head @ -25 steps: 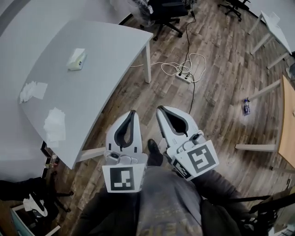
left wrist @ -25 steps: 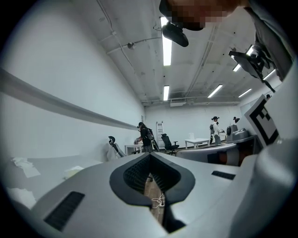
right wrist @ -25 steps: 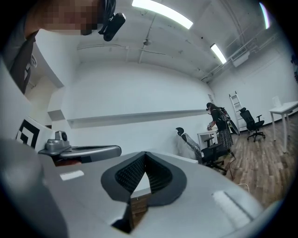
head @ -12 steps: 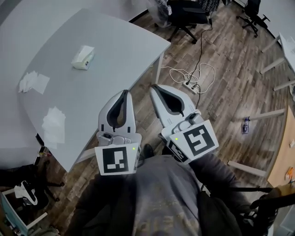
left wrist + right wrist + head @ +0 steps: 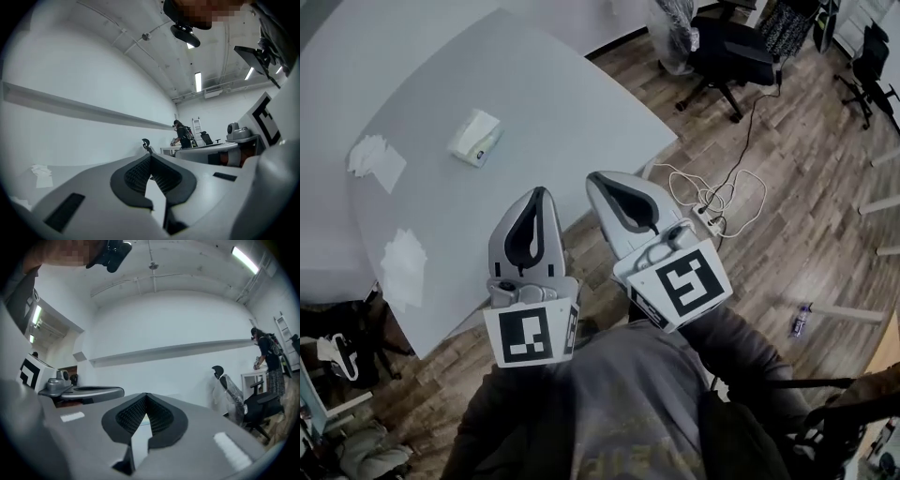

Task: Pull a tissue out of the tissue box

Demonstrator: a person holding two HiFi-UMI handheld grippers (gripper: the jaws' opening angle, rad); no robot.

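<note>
Both tongs sit around the middle of the head view, left gripper (image 5: pixel 539 193) and right gripper (image 5: pixel 596 178) side by side. Each has its jaws pressed together with nothing pinched between them. The tissue box (image 5: pixel 475 137) is in the upper left on the grey table (image 5: pixel 572 103), well apart from both tips, and a couple of loose tissues (image 5: pixel 377 159) lie further left.

A pale grey table (image 5: pixel 562 103) with a curved edge stands on a wood-plank floor (image 5: pixel 787 187). On the tabletop lie 3 things, well apart: a tissue box (image 5: pixel 475 137) (white on top) toward the middle, loose tissues (image 5: pixel 377 159) to its left, and a second tissue patch (image 5: pixel 403 265) by the near edge. A power strip (image 5: pixel 710 217) lies on the floor.
</note>
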